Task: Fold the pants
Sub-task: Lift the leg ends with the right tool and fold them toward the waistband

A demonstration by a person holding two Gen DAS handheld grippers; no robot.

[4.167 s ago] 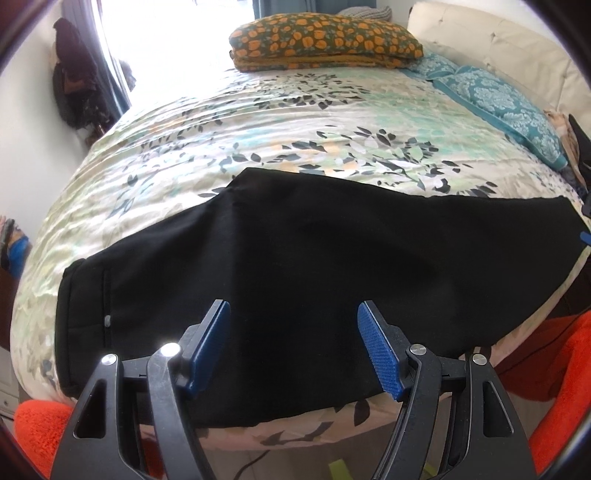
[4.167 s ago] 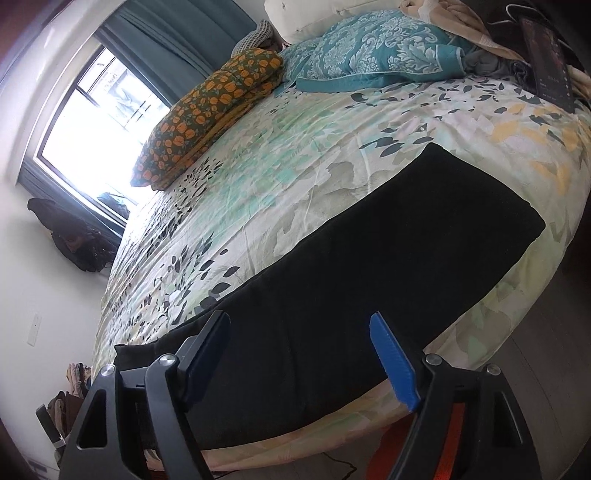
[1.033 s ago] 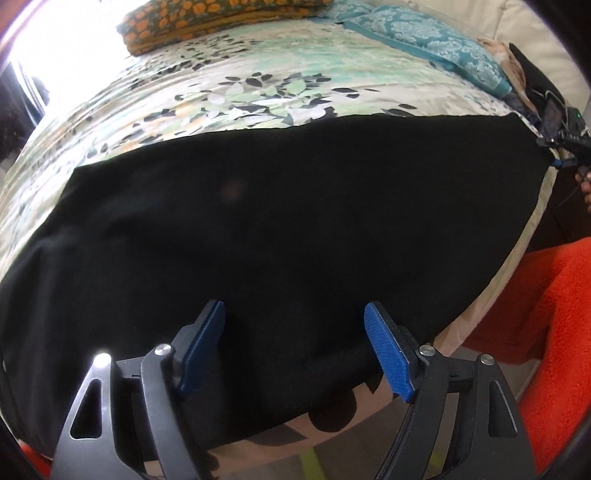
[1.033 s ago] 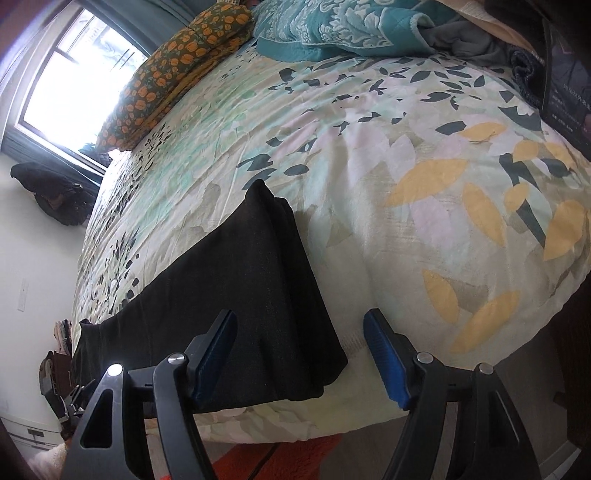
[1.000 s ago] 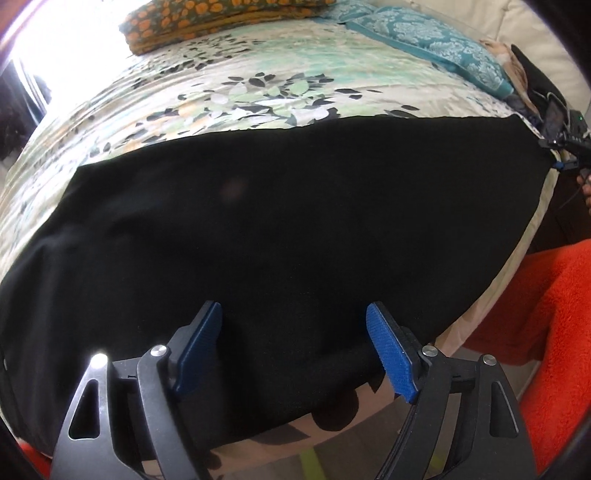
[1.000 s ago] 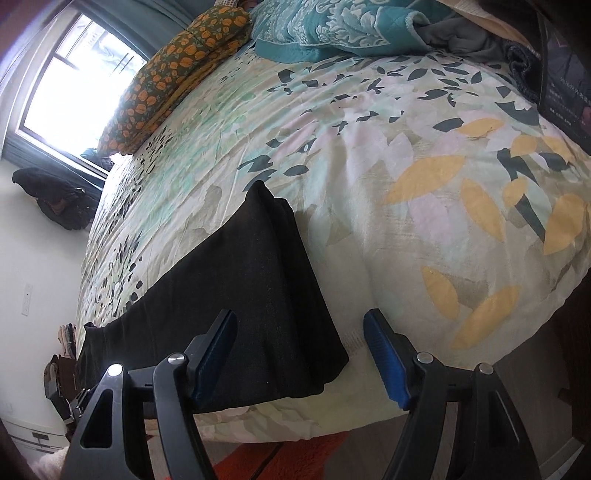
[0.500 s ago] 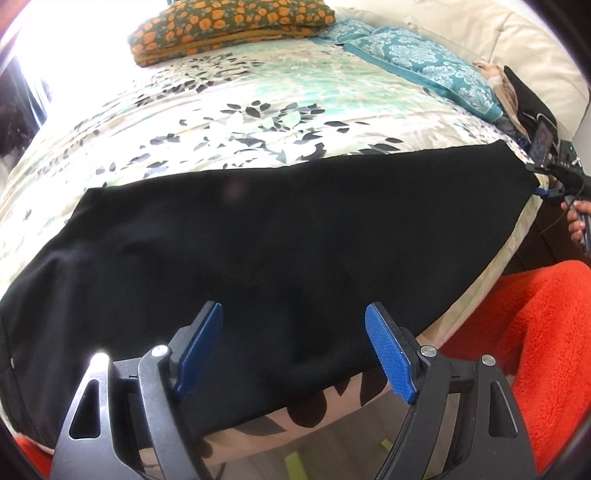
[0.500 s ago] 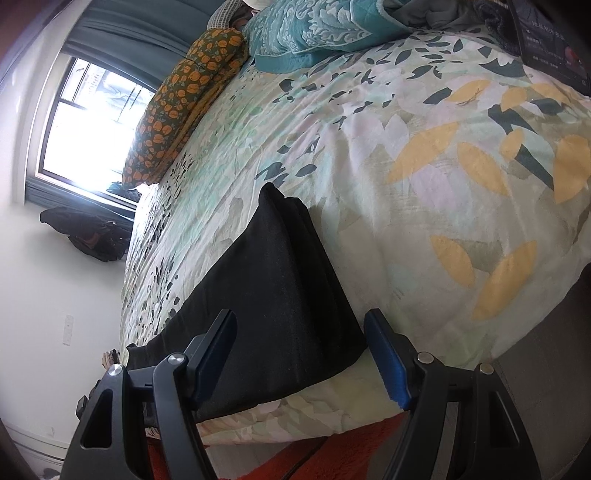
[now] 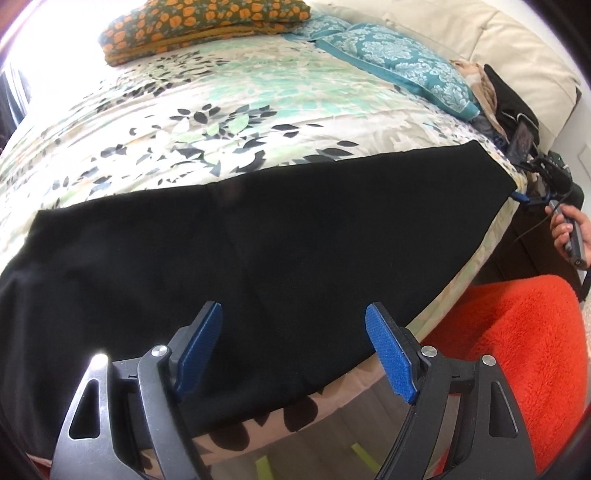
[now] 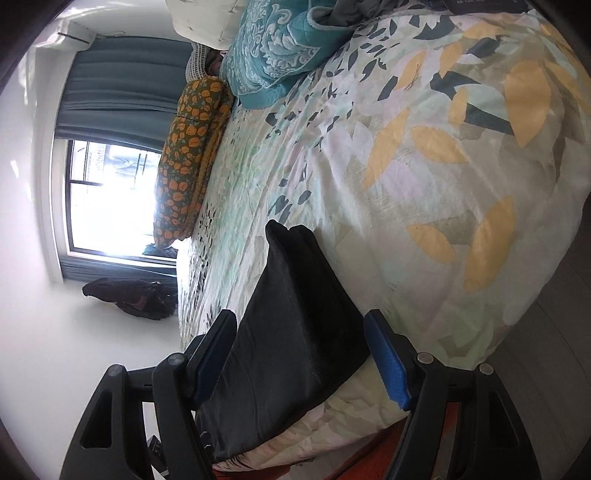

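Observation:
Black pants (image 9: 258, 240) lie flat along the near edge of the bed, folded lengthwise, with the leg ends to the right. My left gripper (image 9: 293, 332) is open and empty, just above the pants' near edge around the middle. In the right wrist view the pants' leg end (image 10: 295, 332) lies between the open jaws of my right gripper (image 10: 299, 347), which is rolled on its side at the hem. My right gripper also shows in the left wrist view (image 9: 532, 199), at the far right corner of the pants.
The bed has a floral duvet (image 9: 221, 103). An orange patterned pillow (image 9: 199, 26) and a teal pillow (image 9: 399, 66) lie at the back. A phone and dark clothes (image 9: 517, 122) sit at the right. An orange fleece (image 9: 517, 350) is near right. A window (image 10: 107, 195) is behind.
My left gripper has pulled back and risen a little, so more of the bed shows. My right gripper has rolled sideways and closed in on the leg end, which now sits between its jaws.

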